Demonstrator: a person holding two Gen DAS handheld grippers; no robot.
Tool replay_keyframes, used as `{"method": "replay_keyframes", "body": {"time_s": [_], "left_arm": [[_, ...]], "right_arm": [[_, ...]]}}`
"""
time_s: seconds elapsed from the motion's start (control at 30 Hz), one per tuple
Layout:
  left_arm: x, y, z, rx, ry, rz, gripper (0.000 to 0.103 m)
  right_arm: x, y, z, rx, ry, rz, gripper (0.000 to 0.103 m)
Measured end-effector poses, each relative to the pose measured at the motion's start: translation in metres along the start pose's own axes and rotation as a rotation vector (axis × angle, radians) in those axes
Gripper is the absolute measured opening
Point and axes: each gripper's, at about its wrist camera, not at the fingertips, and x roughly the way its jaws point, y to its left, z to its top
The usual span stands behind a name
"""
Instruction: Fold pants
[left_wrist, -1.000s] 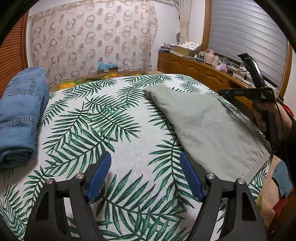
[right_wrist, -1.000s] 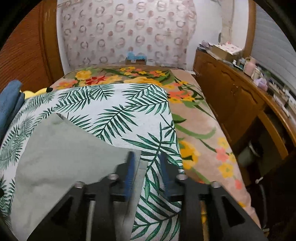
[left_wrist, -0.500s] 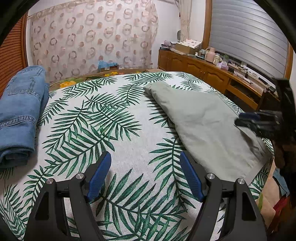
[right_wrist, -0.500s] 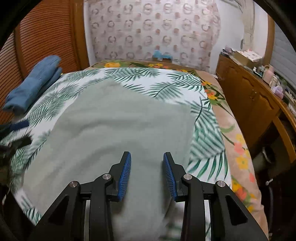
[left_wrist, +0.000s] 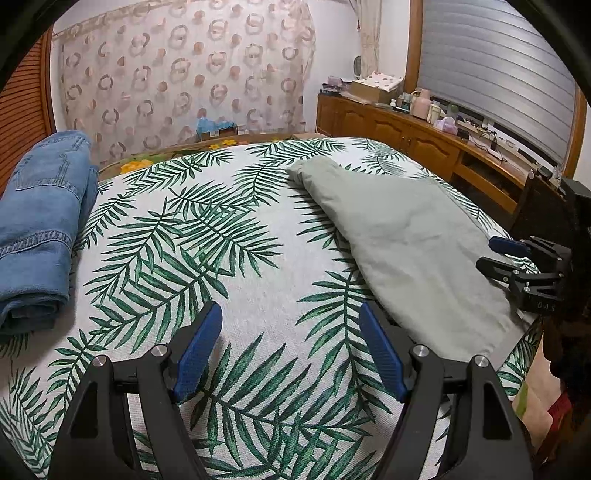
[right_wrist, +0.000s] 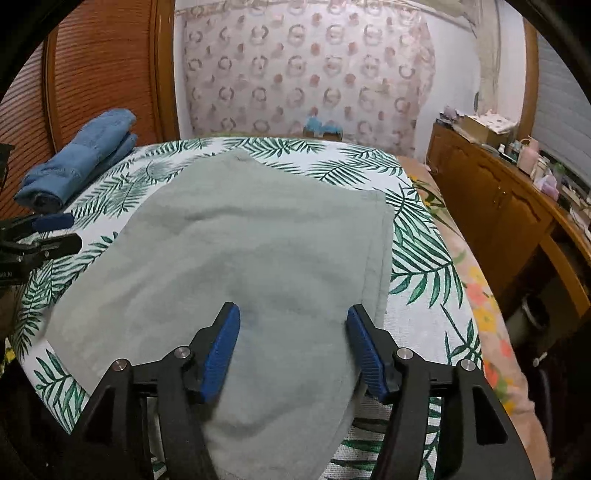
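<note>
A bedroom, with a ring-patterned curtain (left_wrist: 184, 85) across the back wall and a wooden sideboard (left_wrist: 413, 144) along one side; the work surface is a bed under a palm-leaf spread (left_wrist: 207, 258); on it the grey-green pants (right_wrist: 258, 251) lie flat, already doubled leg on leg by the look of them, while a folded pair of blue jeans (left_wrist: 40, 229) sits well apart at the far edge. The right gripper (right_wrist: 293, 349) hovers directly over the near end of the pants, jaws spread wide and holding nothing, cloth showing beneath both blue pads (right_wrist: 219, 350); from there the garment's long axis runs straight ahead, away from it toward the curtain. The left gripper (left_wrist: 291, 350) is also wide and empty, but it hangs over bare spread, with the pants lying off to its right, their near long edge just beside its right finger, the long axis slanting away to the far right. So the right hand is plainly the nearer, set at one end of the length; the left would have to travel sideways to reach cloth. My judgement: the coming fold goes end to end along that axis, and needs both near corners pinched; whether the near end is waist or hem I cannot tell.
</note>
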Motion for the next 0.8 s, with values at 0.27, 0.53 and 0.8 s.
{"method": "replay_keyframes", "body": {"time_s": [0.27,0.53,0.8], "left_arm": [[-0.005,-0.012,0.004,0.011,0.024,-0.031,0.077],[-0.025,-0.042,-0.001,0.036,0.015,-0.121,0.077],[-0.028,-0.067,-0.008,0.082,0.033,-0.157,0.077]], "right_arm": [[-0.001,0.009,-0.002,0.002,0.018,-0.004,0.063],[-0.031,0.010,-0.003,-0.015,0.020,-0.010,0.063],[-0.067,0.007,-0.023,0.018,0.019,0.007,0.063]]}}
